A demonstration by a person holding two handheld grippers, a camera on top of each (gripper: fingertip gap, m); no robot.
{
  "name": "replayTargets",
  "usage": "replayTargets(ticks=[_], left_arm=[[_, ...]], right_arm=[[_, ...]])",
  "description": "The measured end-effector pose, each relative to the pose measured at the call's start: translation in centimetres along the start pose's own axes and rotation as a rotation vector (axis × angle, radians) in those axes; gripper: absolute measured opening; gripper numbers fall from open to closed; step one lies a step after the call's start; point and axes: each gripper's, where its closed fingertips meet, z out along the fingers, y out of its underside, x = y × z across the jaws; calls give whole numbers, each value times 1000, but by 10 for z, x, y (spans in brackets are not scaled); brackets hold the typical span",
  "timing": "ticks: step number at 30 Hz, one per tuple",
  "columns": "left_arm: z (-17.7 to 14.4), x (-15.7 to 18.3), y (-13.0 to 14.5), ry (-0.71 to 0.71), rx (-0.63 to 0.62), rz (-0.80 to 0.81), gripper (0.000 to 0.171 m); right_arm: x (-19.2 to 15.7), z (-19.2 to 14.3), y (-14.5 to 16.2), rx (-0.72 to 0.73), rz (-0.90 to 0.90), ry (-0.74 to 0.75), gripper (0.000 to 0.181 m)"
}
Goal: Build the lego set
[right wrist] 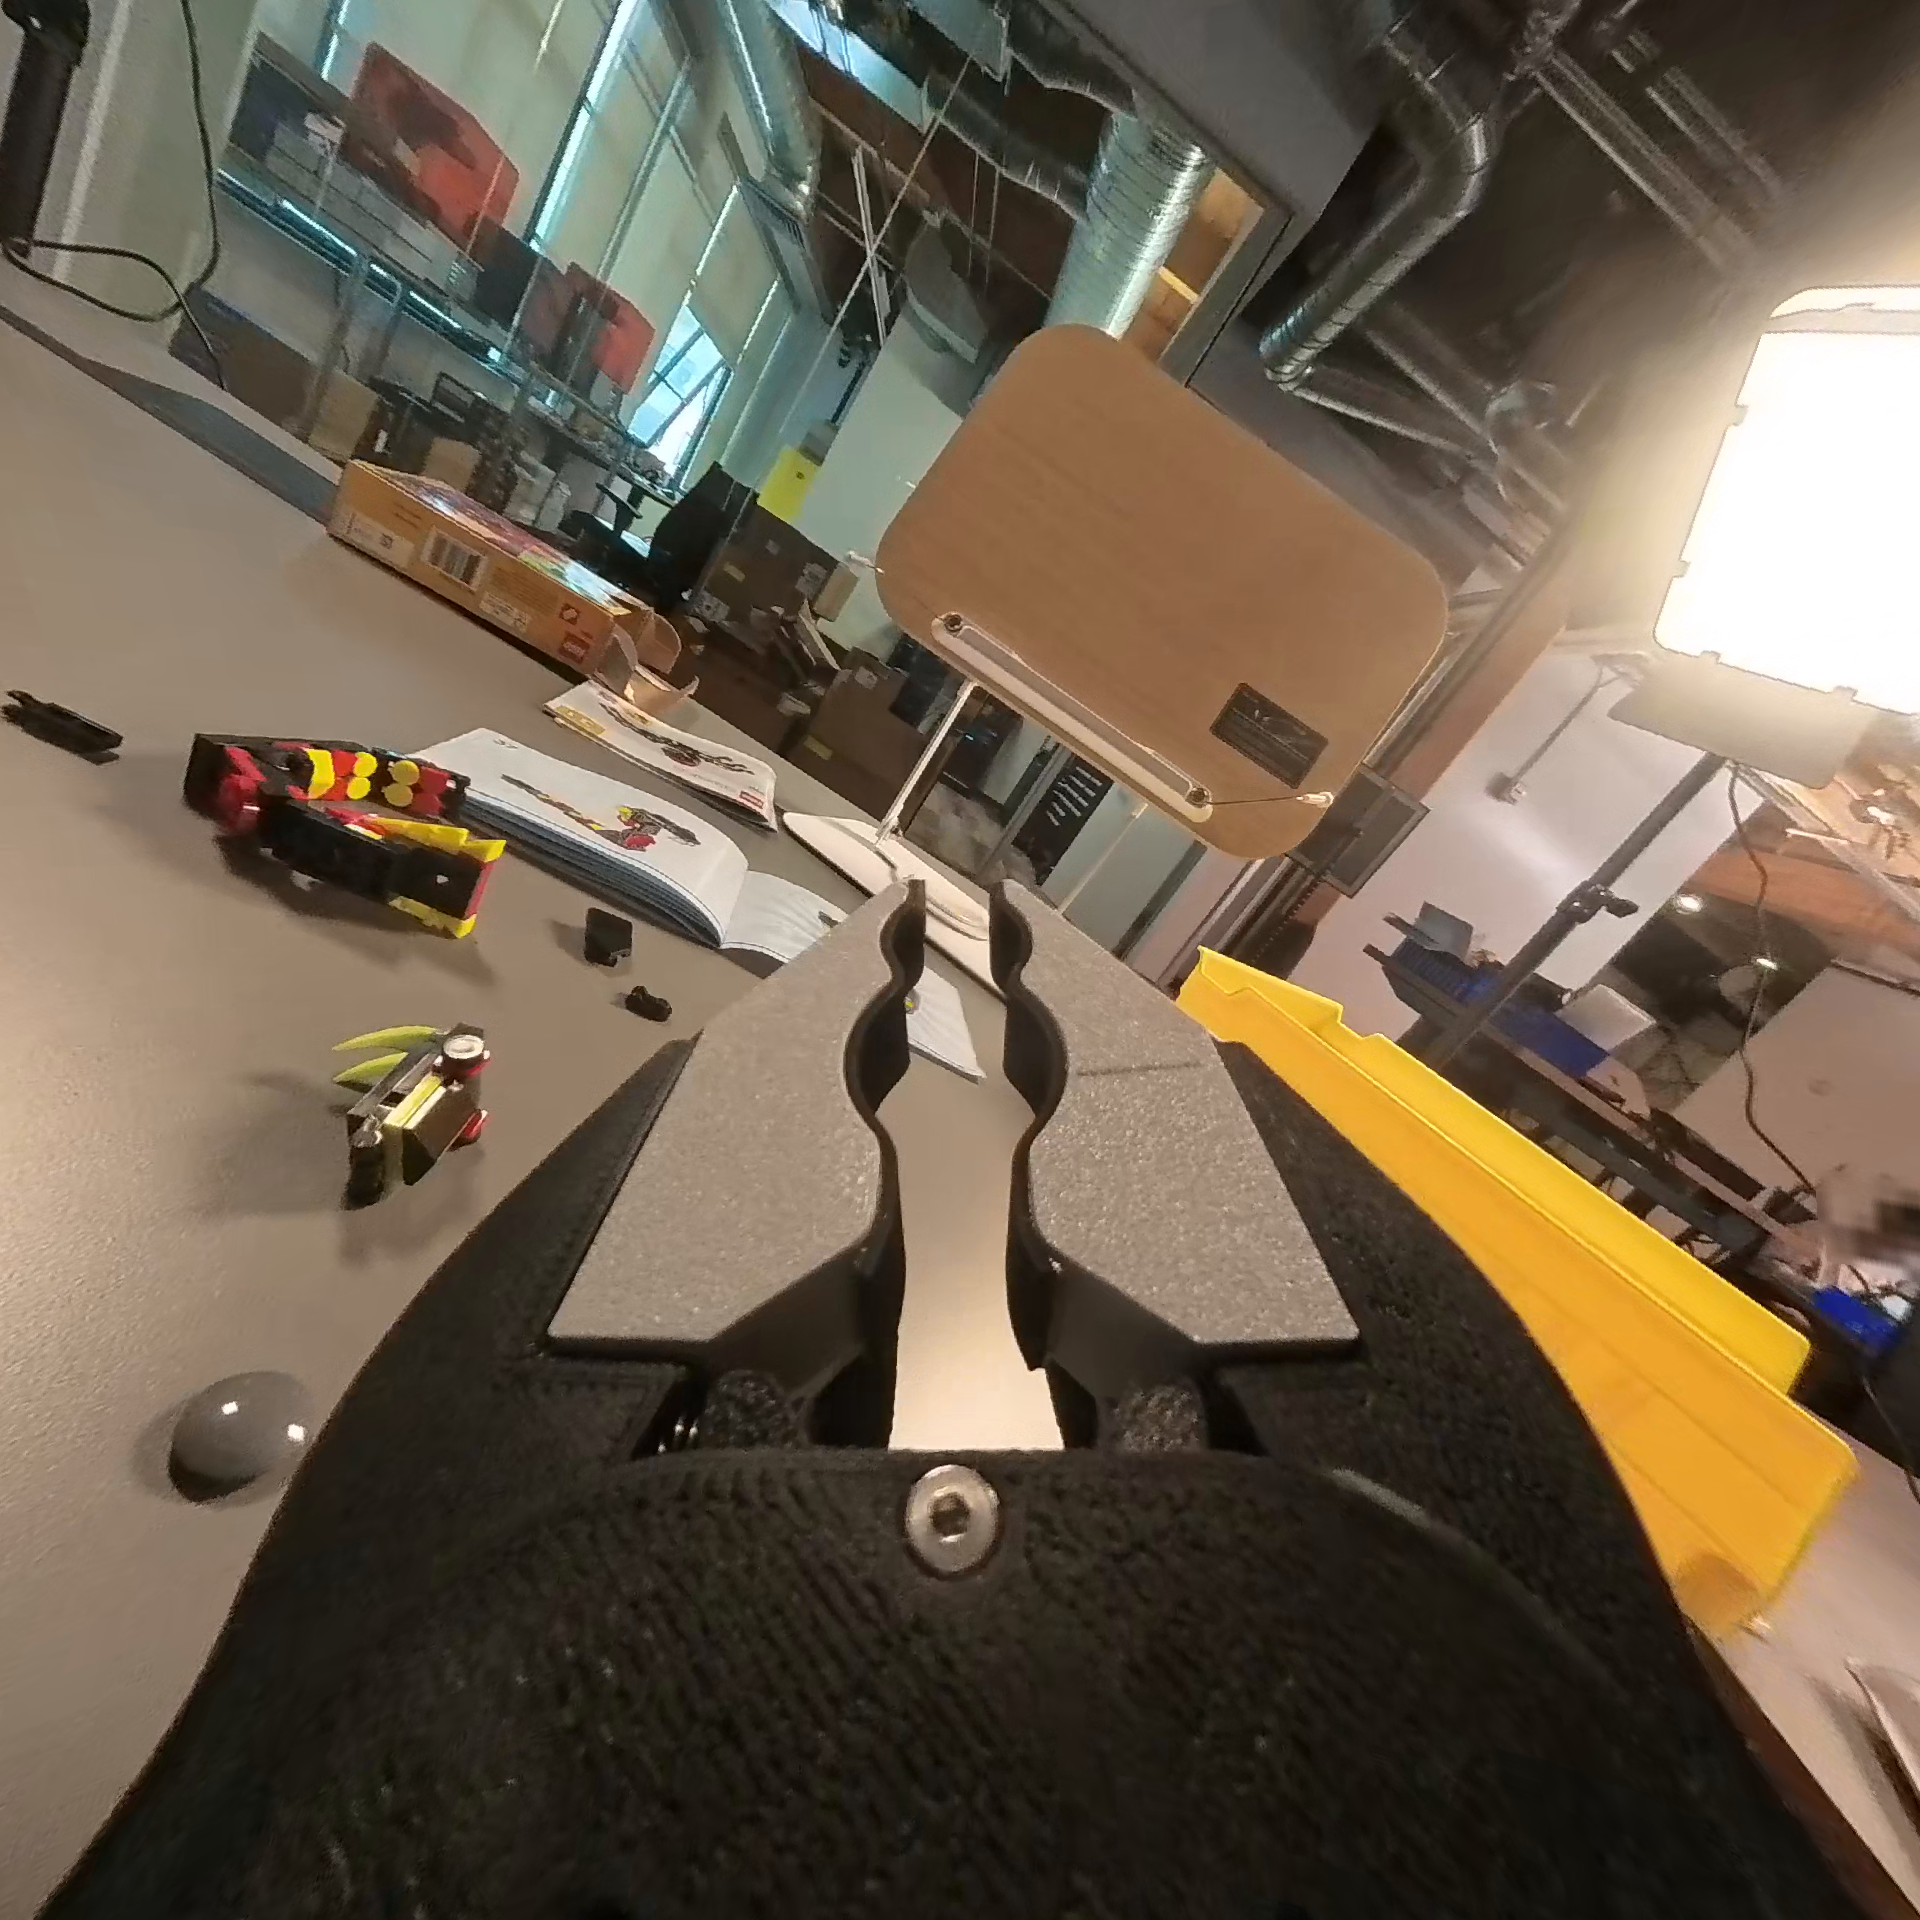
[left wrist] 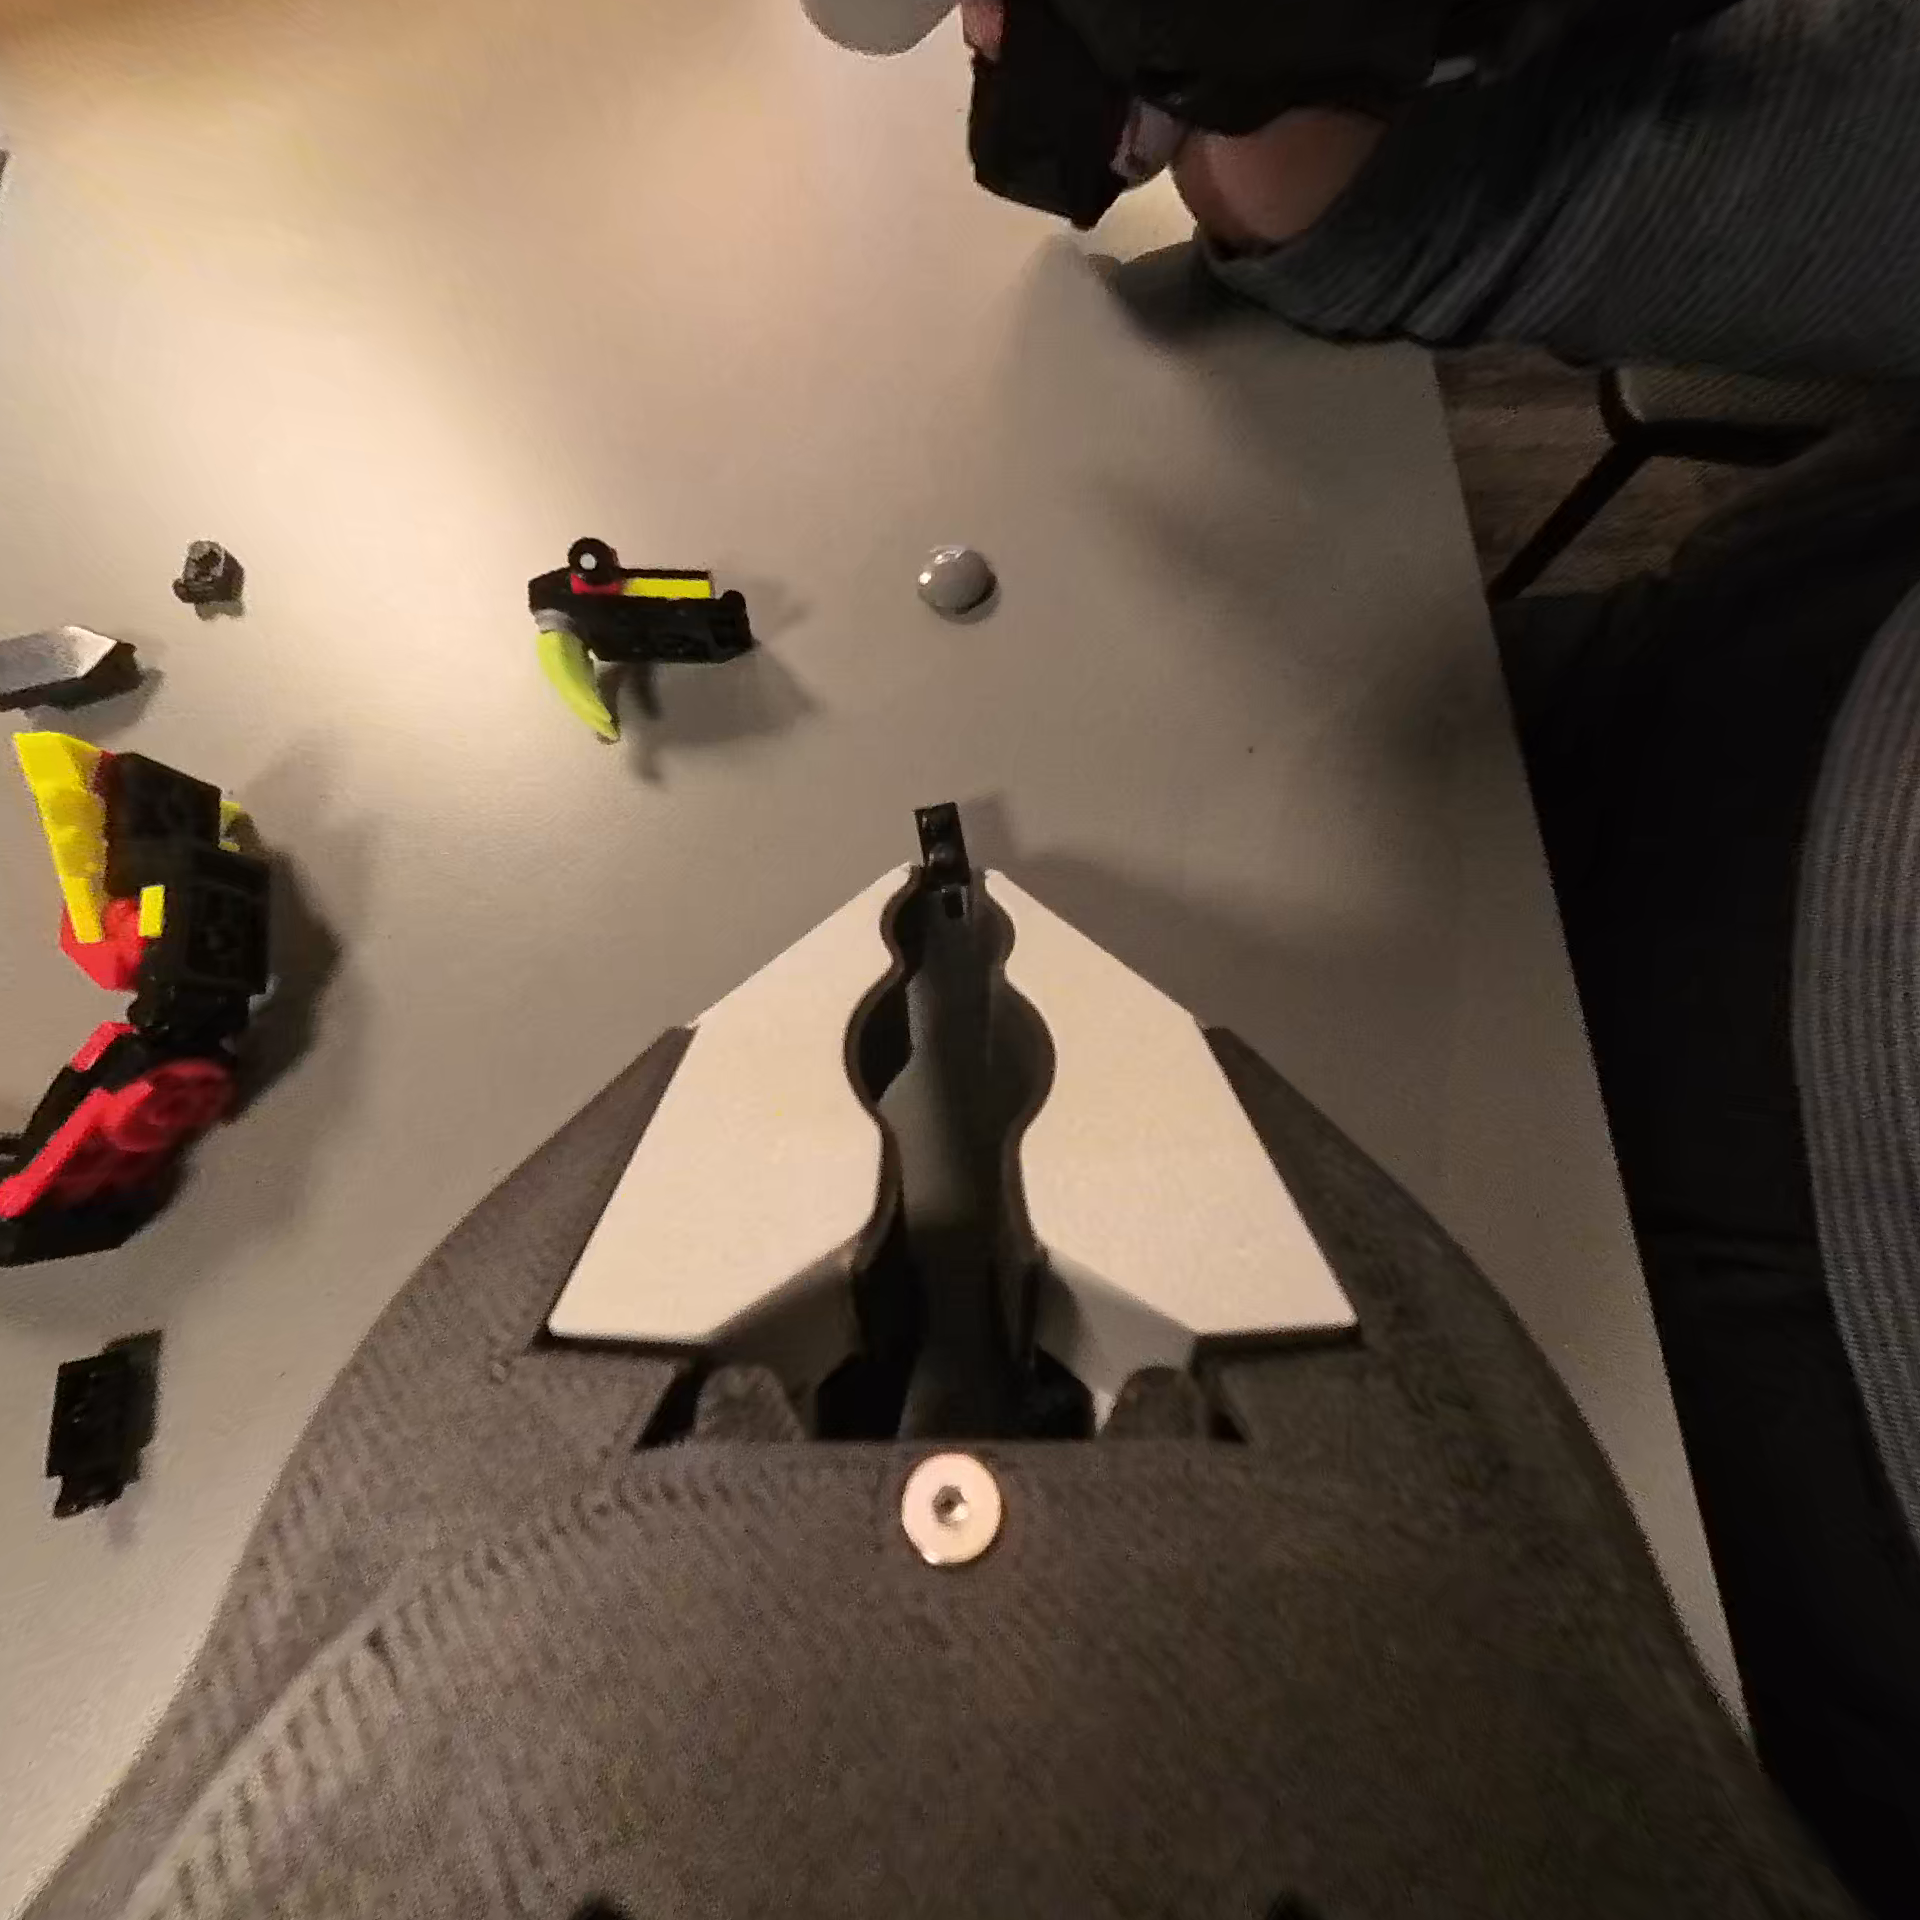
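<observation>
My left gripper (left wrist: 948, 883) is shut on a small black lego piece (left wrist: 941, 837) that sticks out past its tips, held above the table. A small black, yellow and red sub-assembly with lime claws (left wrist: 634, 623) lies ahead to the left; it also shows in the right wrist view (right wrist: 416, 1101). A larger red, black and yellow build (left wrist: 135, 966) lies at the far left, and shows in the right wrist view (right wrist: 343, 821). My right gripper (right wrist: 954, 904) is open and empty, low over the table.
A grey dome piece (left wrist: 956, 579) (right wrist: 241, 1434) lies on the table. Loose black pieces (left wrist: 99, 1423) (left wrist: 211, 571) lie at left. Open instruction booklets (right wrist: 623, 831), a cardboard box (right wrist: 478, 561), a yellow tray (right wrist: 1507, 1278) and a wooden stand (right wrist: 1153, 592) are ahead. The table edge (left wrist: 1486, 623) runs along the right, beside a person's sleeve (left wrist: 1558, 208). The tips of one gripper are about 15 cm away from the tips of the other.
</observation>
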Motion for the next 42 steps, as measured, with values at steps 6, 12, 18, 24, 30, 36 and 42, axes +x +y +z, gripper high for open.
replayTargets(ticks=[6, 12, 18, 24, 30, 36, 42], left_arm=[[0, 2, 0, 5, 2, 16, 6], [-6, 14, -13, 56, 93, 102, 6], [-8, 23, -15, 129, 117, 124, 6], [-8, 27, -14, 143, 112, 153, 6], [-10, 29, -16, 138, 129, 165, 6], [-15, 25, -22, 145, 179, 110, 6], [-20, 23, -26, 179, 217, 57, 4]], right_arm=[[-9, -1, -3, 23, 30, -72, 10], [-98, -49, -35, 14, 367, -908, 18], [-134, -84, -22, -174, 343, -1276, 22], [-145, -89, -13, -228, 263, -1308, 7], [-146, -90, -14, -225, 268, -1324, 6], [-139, -86, -18, -200, 313, -1294, 6], [-138, -84, -17, -194, 306, -1269, 6]])
